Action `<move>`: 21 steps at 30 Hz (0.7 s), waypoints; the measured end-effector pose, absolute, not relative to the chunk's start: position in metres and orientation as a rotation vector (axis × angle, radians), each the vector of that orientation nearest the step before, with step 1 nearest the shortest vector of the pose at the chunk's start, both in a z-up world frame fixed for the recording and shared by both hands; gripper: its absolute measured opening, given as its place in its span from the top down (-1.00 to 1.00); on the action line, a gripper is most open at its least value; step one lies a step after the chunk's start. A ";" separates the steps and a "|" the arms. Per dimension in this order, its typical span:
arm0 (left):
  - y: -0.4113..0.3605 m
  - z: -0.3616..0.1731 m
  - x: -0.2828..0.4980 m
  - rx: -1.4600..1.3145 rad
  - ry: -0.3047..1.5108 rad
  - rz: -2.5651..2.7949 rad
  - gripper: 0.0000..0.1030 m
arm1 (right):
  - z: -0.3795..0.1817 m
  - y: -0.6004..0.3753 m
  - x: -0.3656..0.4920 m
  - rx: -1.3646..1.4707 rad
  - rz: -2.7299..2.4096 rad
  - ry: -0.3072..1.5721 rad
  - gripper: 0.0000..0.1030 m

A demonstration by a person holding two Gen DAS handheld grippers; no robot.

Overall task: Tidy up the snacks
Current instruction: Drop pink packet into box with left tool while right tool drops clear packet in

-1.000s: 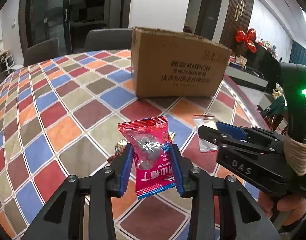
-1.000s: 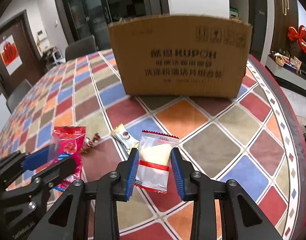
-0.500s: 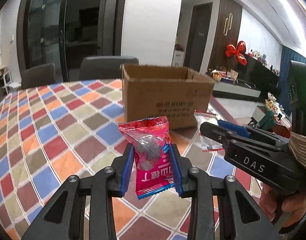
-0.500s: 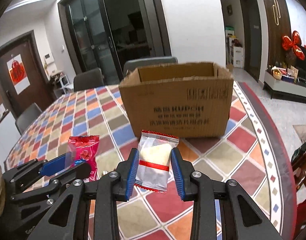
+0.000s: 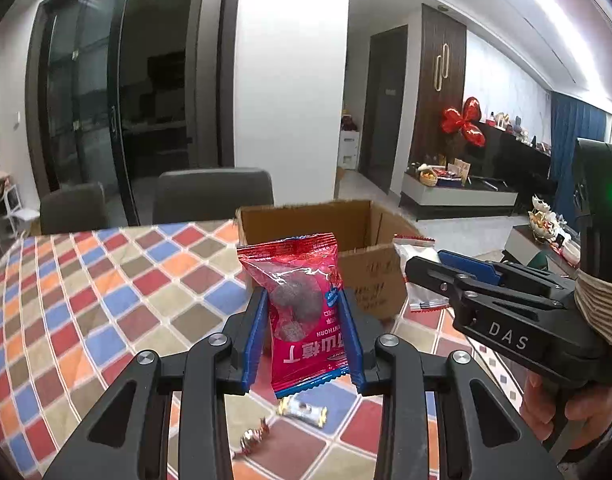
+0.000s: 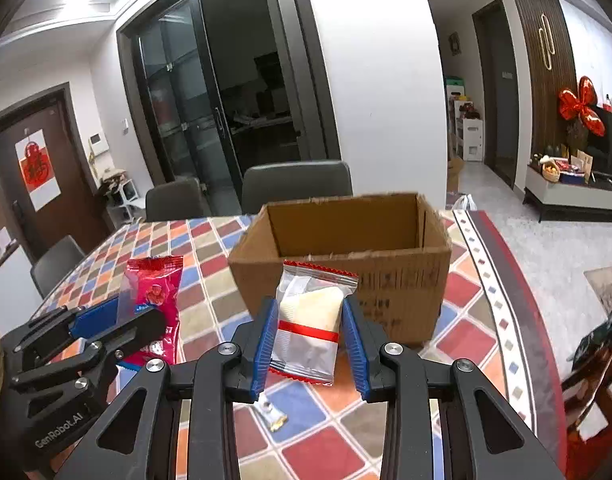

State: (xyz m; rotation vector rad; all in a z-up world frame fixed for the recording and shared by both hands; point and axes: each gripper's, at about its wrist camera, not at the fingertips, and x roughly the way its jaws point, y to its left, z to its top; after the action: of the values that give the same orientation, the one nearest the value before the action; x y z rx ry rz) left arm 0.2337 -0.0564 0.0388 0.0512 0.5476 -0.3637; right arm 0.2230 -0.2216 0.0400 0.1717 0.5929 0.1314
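Observation:
My left gripper [image 5: 303, 334] is shut on a red snack packet [image 5: 301, 304], held upright above the table. In the right wrist view that same red packet [image 6: 155, 300] shows at the left, in the left gripper [image 6: 117, 320]. A clear packet with a white cake and a red stripe [image 6: 310, 320] is pinched upright by my right gripper [image 6: 309, 344]. From the left wrist view the right gripper [image 5: 438, 270] carries this clear packet [image 5: 420, 276] at the right. Beyond both stands an open cardboard box [image 6: 346, 248], also the box [image 5: 366, 236] behind the red packet.
The checkered tablecloth [image 5: 85, 300] covers a round table with a red edge [image 6: 518, 300]. Small wrapped candies [image 5: 301, 408] and a foil sweet [image 5: 251, 438] lie below the grippers; one small candy [image 6: 271, 414] shows in the right view. Grey chairs [image 6: 295, 184] stand behind the table.
Both grippers have risen with their packets. The box, first seen from its side, now shows its open top and sits lower in view; loose candies appear on the table beneath.

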 end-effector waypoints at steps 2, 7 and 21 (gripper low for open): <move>-0.060 0.046 0.242 0.064 0.537 -0.367 0.32 | 0.045 -0.224 0.229 0.169 0.133 0.587 0.34; -0.069 0.059 0.263 0.093 0.527 -0.392 0.33 | 0.059 -0.230 0.248 0.158 0.132 0.581 0.34; -0.088 0.071 0.322 0.154 0.574 -0.442 0.33 | 0.084 -0.240 0.291 0.024 0.094 0.575 0.34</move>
State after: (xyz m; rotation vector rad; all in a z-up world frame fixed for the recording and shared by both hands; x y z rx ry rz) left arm 0.3223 -0.0879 0.0711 0.1545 0.5736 -0.4420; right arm 0.2906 -0.2403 0.0843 0.0239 0.5747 0.0945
